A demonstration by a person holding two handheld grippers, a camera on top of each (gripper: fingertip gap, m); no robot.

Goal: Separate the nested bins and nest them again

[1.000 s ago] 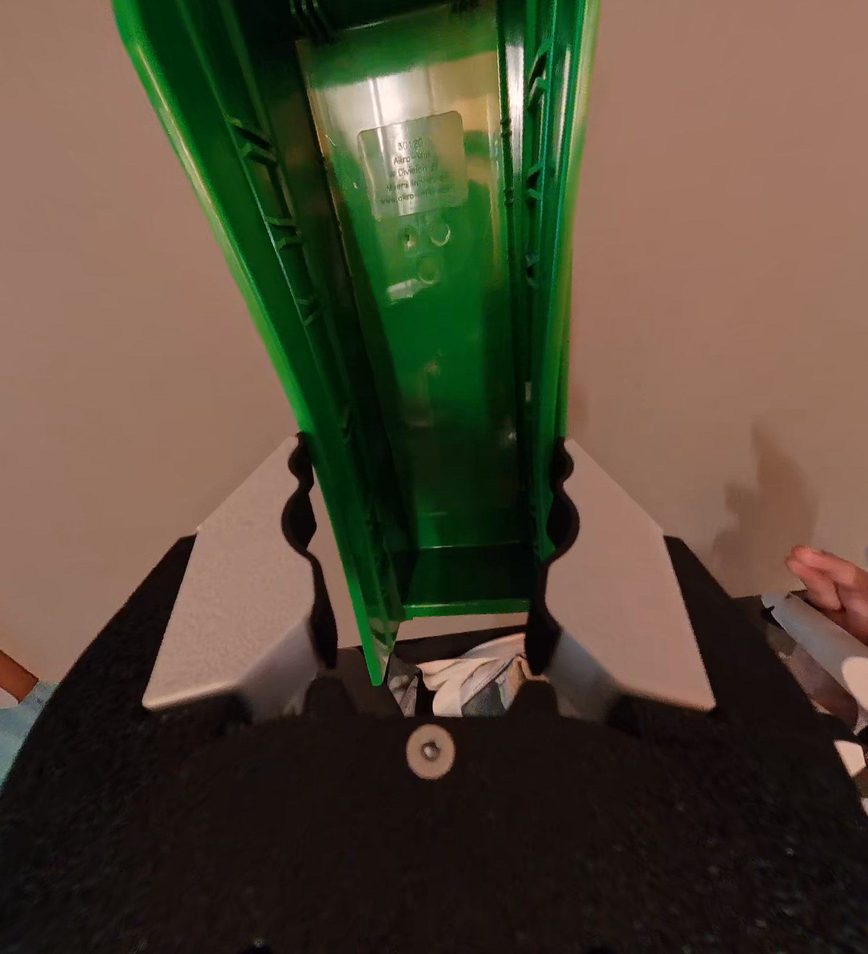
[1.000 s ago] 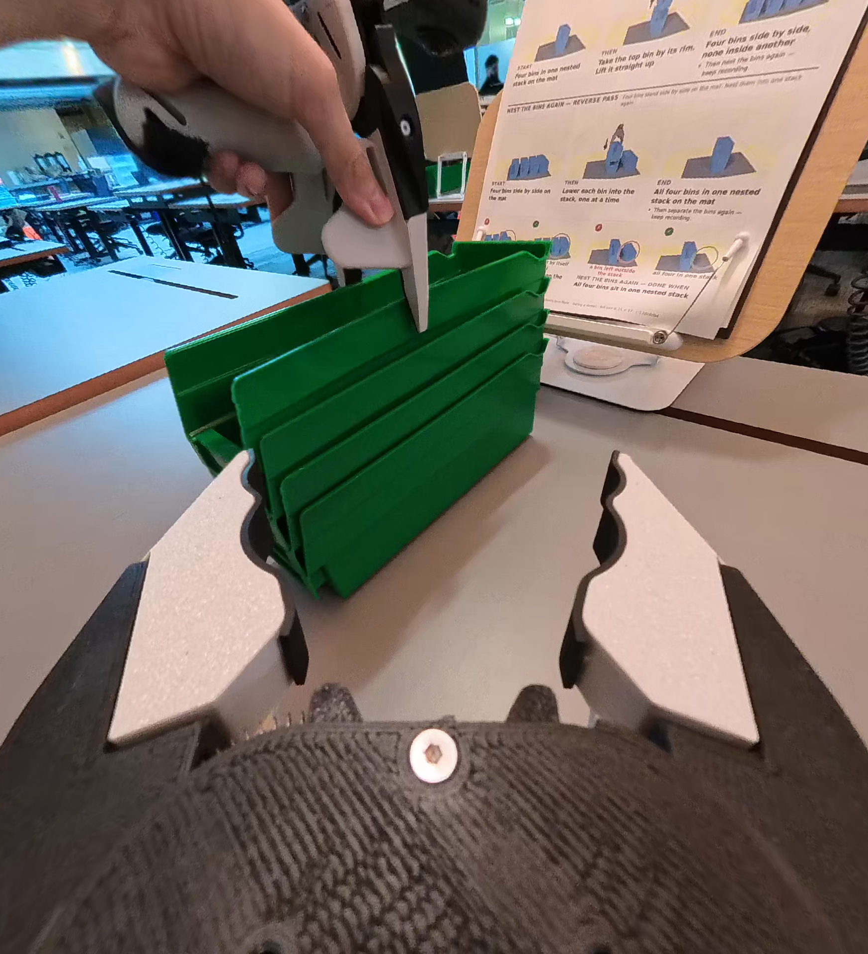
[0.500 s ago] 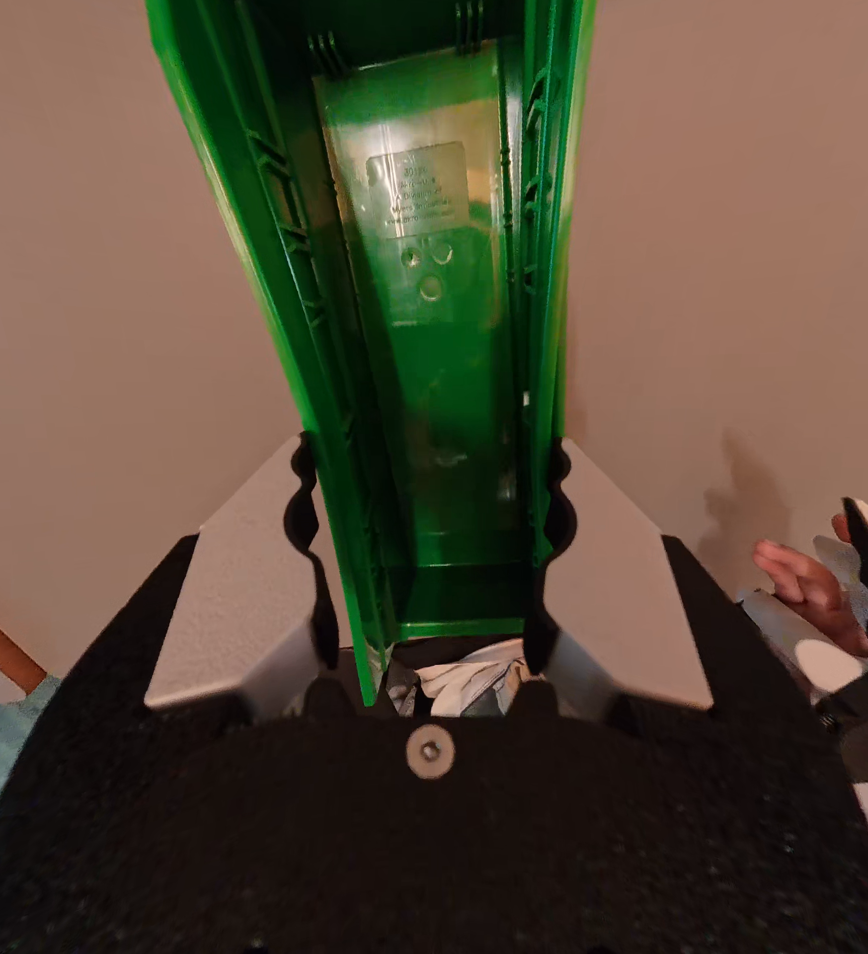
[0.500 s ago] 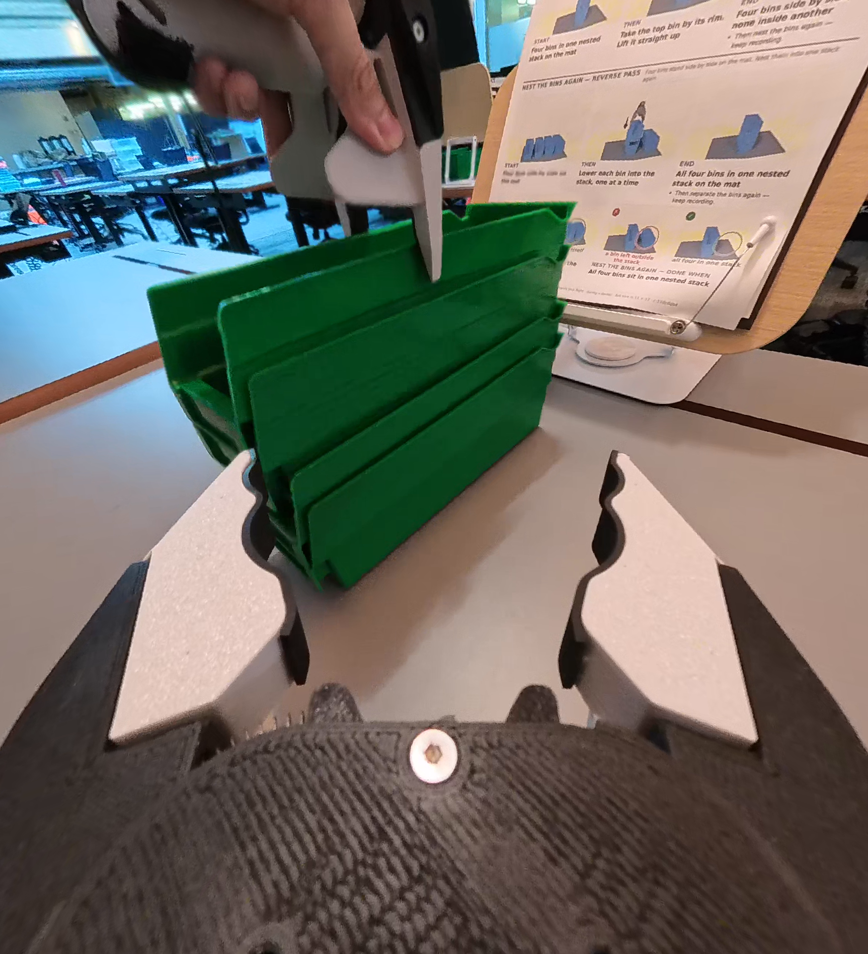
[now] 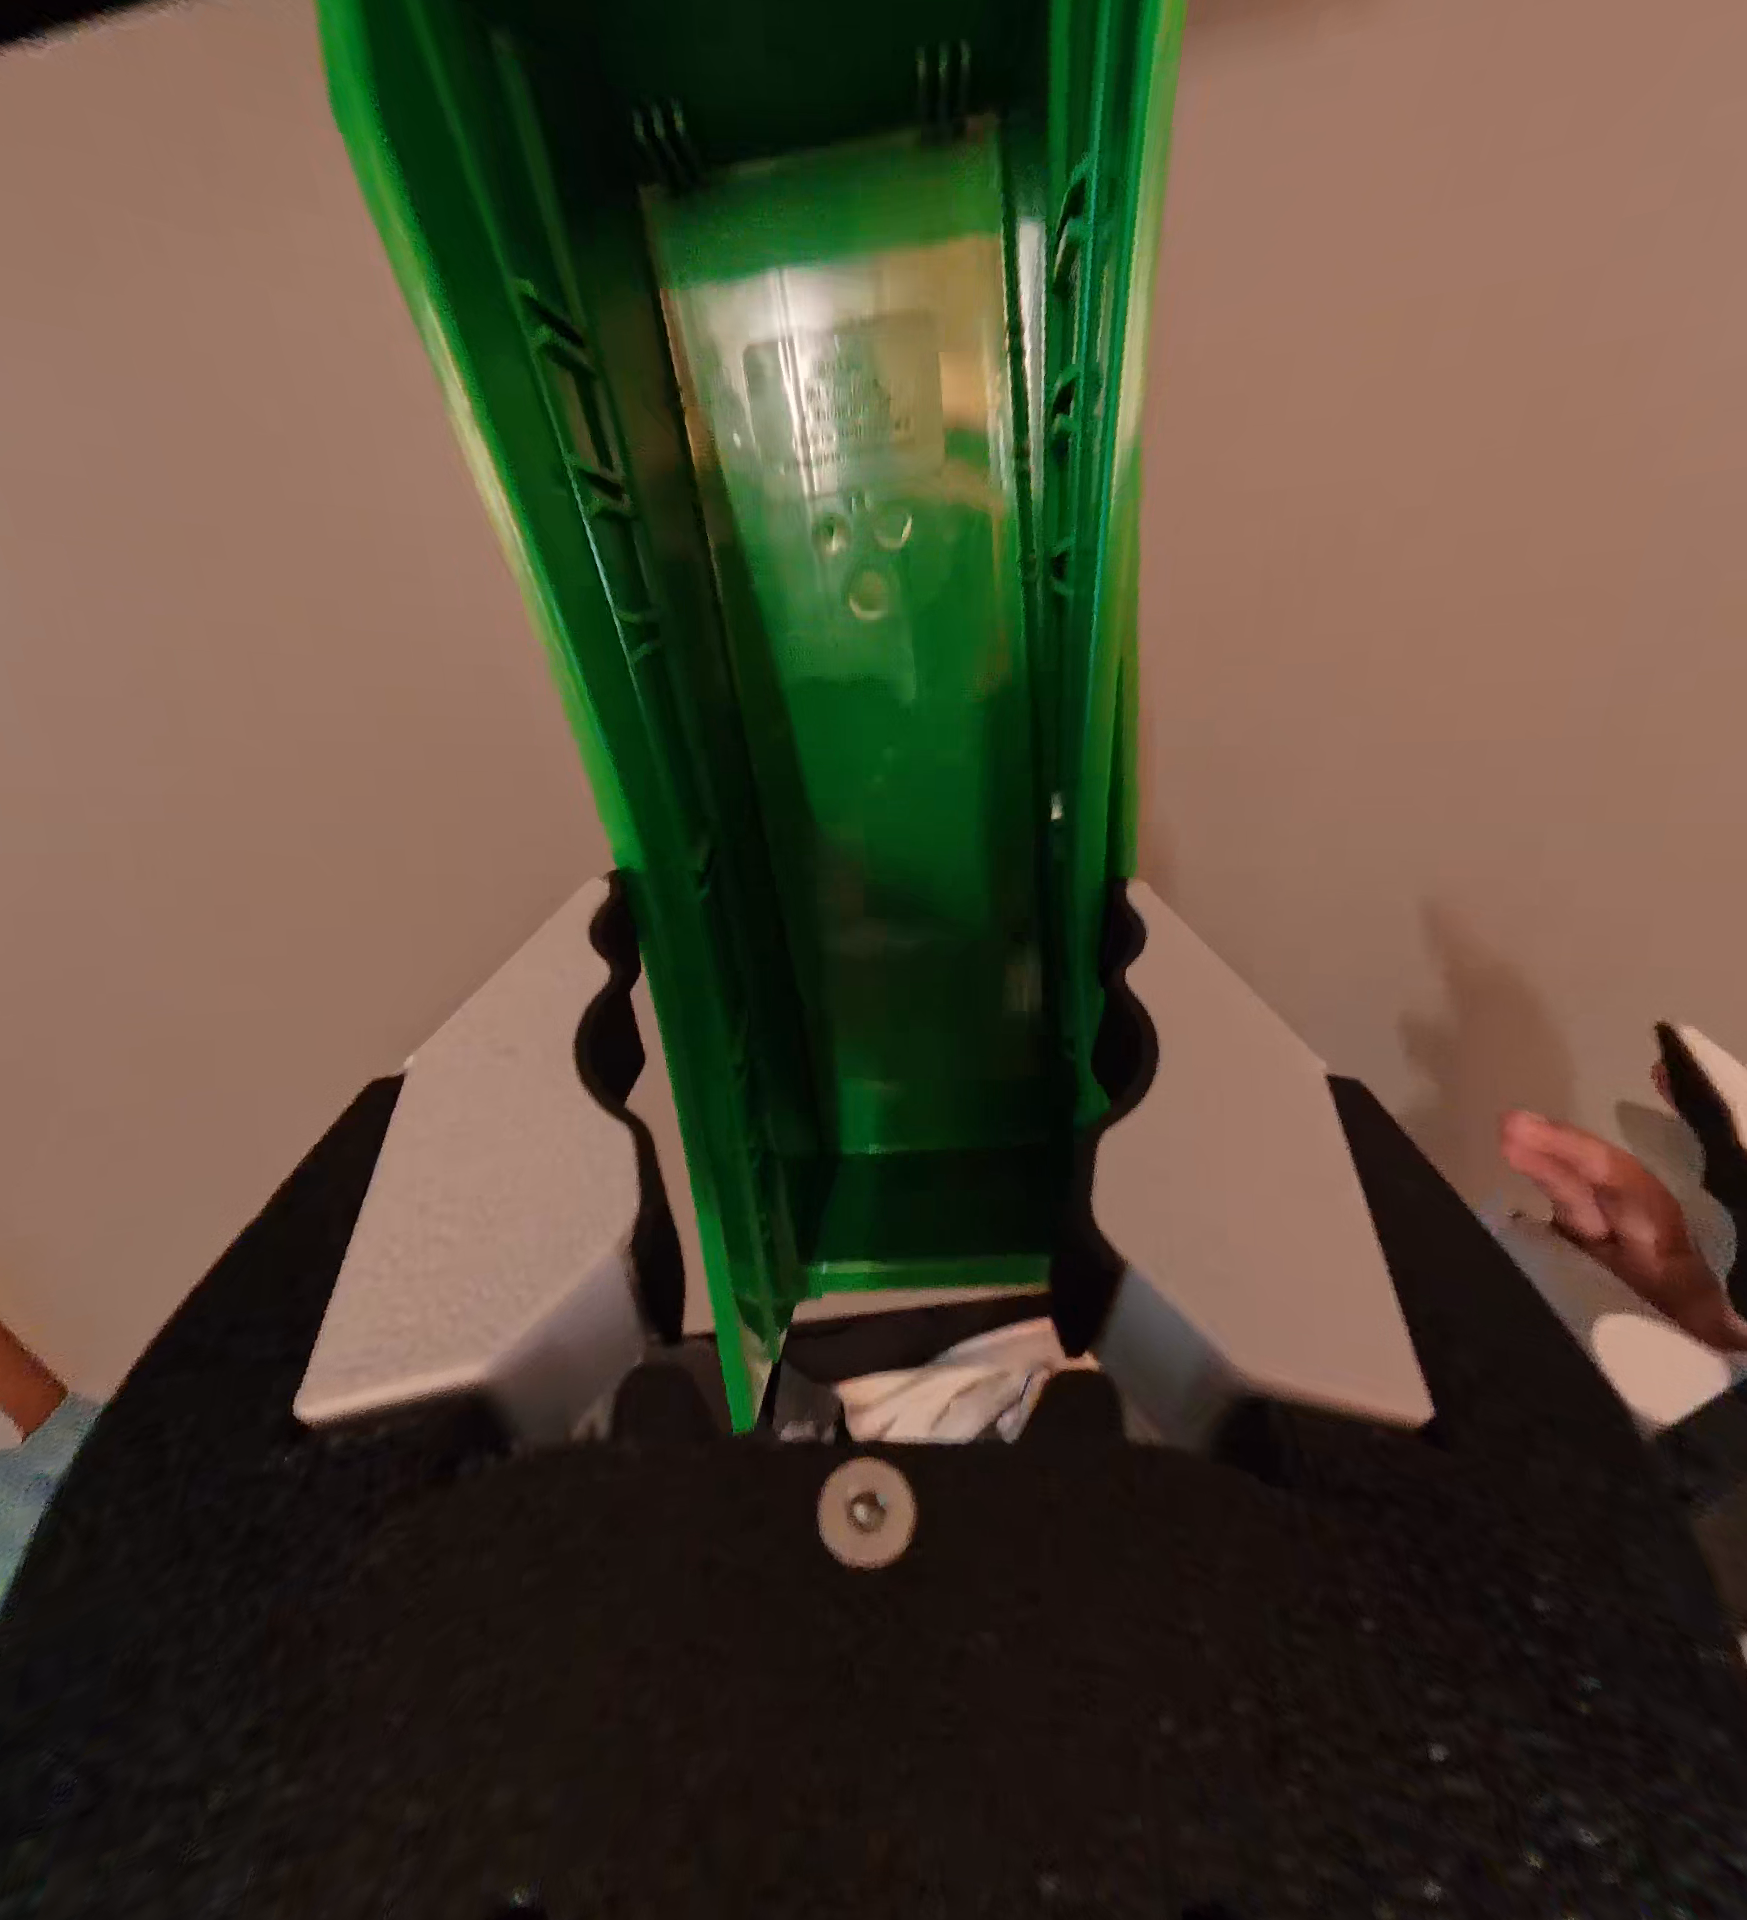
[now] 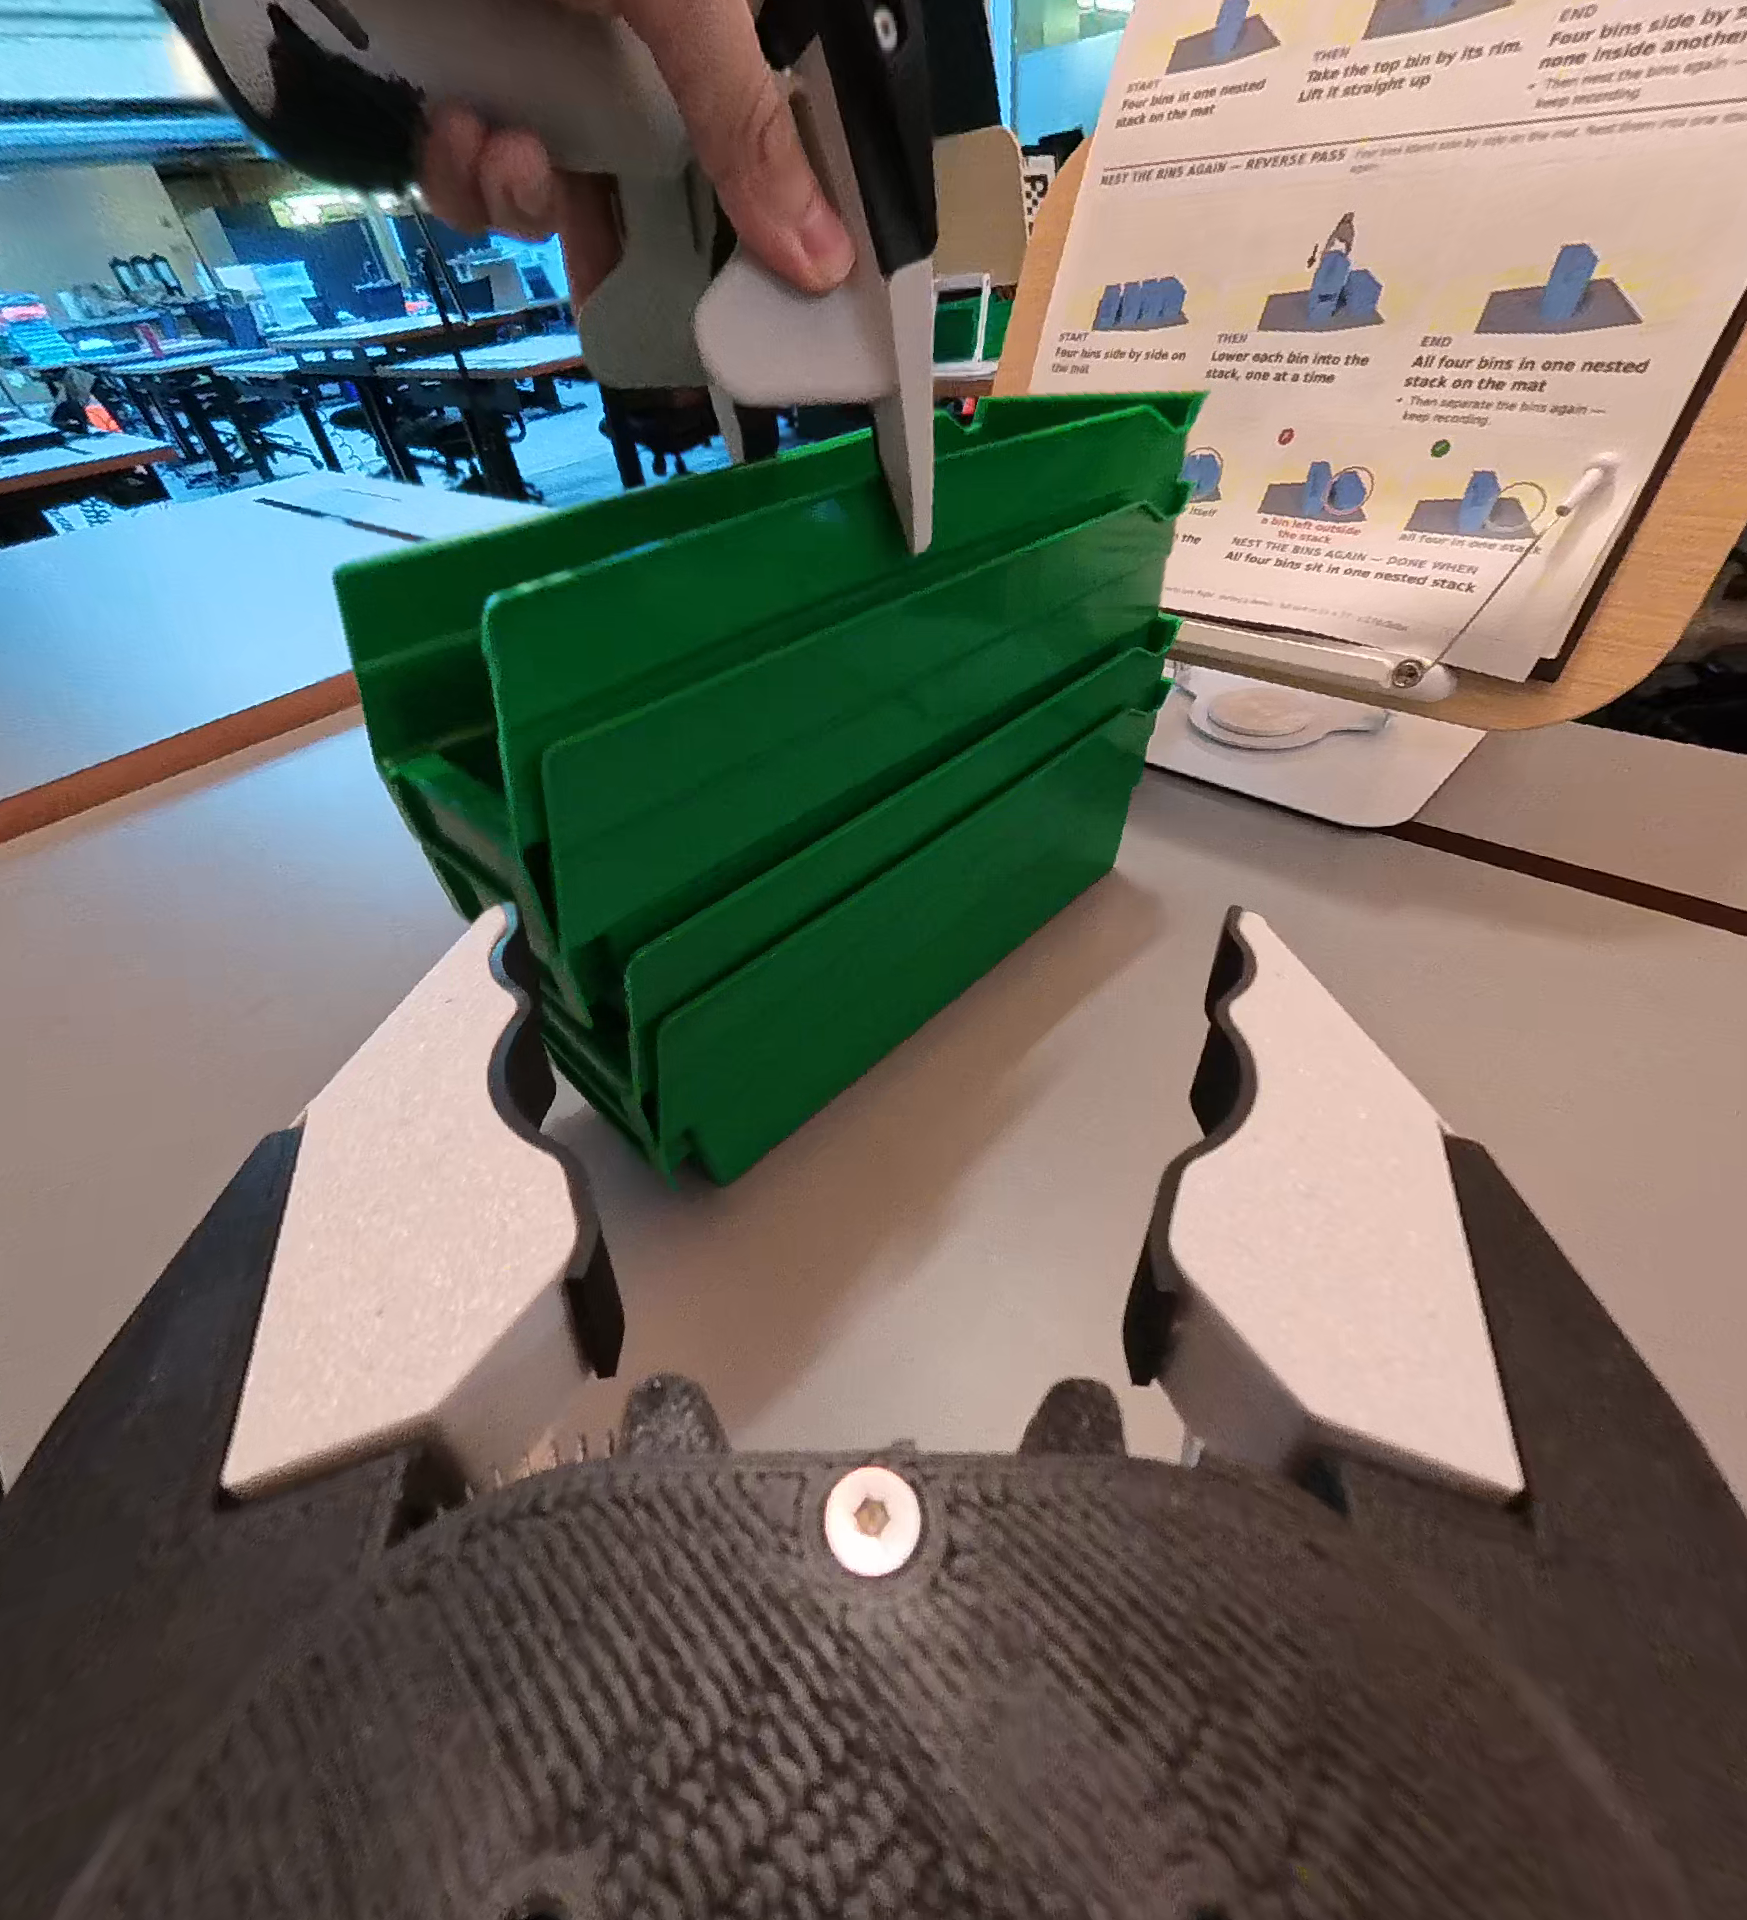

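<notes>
my left gripper (image 5: 864, 1101) is clamped across the top green bin (image 6: 827, 613) of the nested stack (image 6: 848, 831) on the grey table (image 6: 173, 935), right gripper (image 6: 874, 1153) spread and empty nearby, so friction could drag lower bins up or tip it all.

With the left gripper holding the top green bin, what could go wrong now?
1. The left gripper spans the top bin across both walls; a tight fit may drag the lower bins up with it.
2. The right gripper is open and apart from the stack, so nothing holds it down.
3. If the stack tips, it might hit the instruction stand close behind.
</notes>
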